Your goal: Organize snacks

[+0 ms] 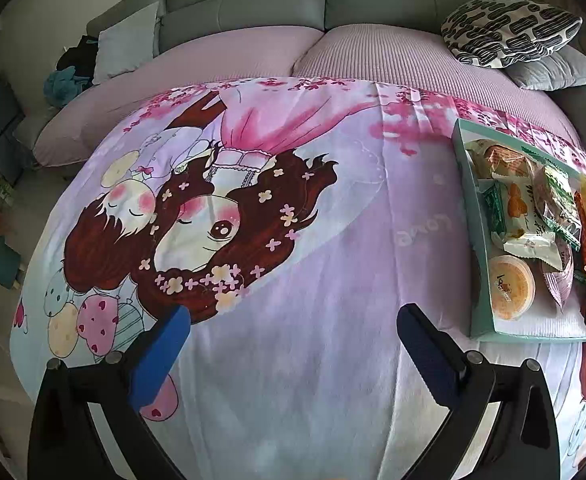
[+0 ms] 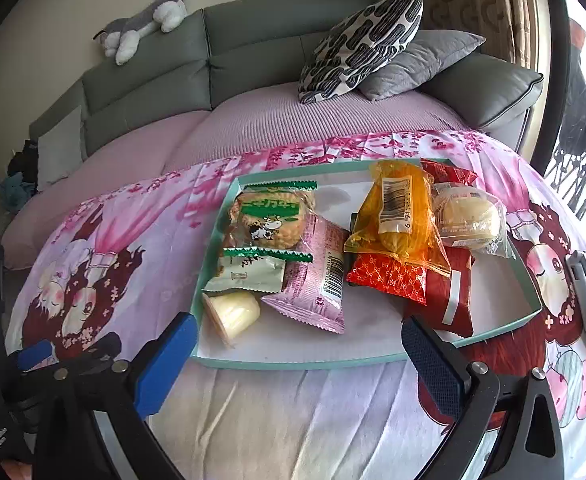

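Right wrist view looks down on a shallow teal-rimmed cardboard tray (image 2: 229, 360) sitting on a pink cartoon-print cloth (image 2: 293, 420) spread over a table in front of a grey-green sofa (image 2: 253, 56); right gripper (image 2: 299, 336) hangs just short of the tray's near rim, blue-padded fingers wide apart with nothing between them, likely lined up to reach in. Snacks all sit inside the tray, loosely in two clusters: left side has a green-topped clear biscuit pack with a cow print (image 2: 271, 216), a small white-and-green sachet (image 2: 253, 272), a pale yellow jelly cup lying on its side (image 2: 233, 316) and a pink foil wrapper with a barcode (image 2: 317, 276); right side has an orange translucent bag with a barcode label (image 2: 401, 216) stacked over a red patterned packet (image 2: 389, 276), a dark red packet (image 2: 451, 296) and a clear-wrapped pale bun (image 2: 471, 216). Packs overlap and tilt, so sorting looks unfinished, probably grouping by type. Left wrist view: left gripper (image 1: 293, 328) also spread apart and empty, hovering over bare cloth well to the left of the tray (image 1: 477, 248), seemingly parked out of the way. Patterned black-and-white cushion (image 2: 361, 44) leans on a grey cushion on the sofa, plush toy (image 2: 145, 24) on the sofa back, neither part of the job
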### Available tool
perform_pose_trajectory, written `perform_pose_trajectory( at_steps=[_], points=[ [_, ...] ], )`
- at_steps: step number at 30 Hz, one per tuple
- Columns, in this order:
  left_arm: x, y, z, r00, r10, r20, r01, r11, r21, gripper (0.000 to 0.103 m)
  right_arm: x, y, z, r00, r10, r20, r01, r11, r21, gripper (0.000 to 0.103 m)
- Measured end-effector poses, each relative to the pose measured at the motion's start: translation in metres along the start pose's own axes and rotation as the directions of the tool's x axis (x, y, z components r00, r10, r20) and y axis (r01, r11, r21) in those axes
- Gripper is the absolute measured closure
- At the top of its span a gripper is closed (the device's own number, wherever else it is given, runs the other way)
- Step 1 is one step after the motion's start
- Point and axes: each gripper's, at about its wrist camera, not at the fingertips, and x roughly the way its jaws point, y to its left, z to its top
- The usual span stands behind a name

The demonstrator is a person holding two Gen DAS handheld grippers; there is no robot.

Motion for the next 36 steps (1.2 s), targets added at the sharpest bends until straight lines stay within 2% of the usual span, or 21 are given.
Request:
perform_pose_trajectory(
  at_steps=[6, 36],
  points=[
    [0.0019, 0.0011, 0.0009, 1.000, 0.003, -0.010, -0.003, 1.000, 0.004, 0.000, 0.0042, 0.0014, -0.0007, 1.000, -0.014, -0.027, 0.014, 1.000, -0.008, 0.000],
    [-0.0041, -0.0020, 0.0015, 1.000, 0.006, -0.008, -0.006, 1.000, 0.018, 0.000, 0.0011, 0.0022, -0.0011, 0.999, -0.016, -0.033, 0.016, 1.000, -0.012, 0.000]
  ],
)
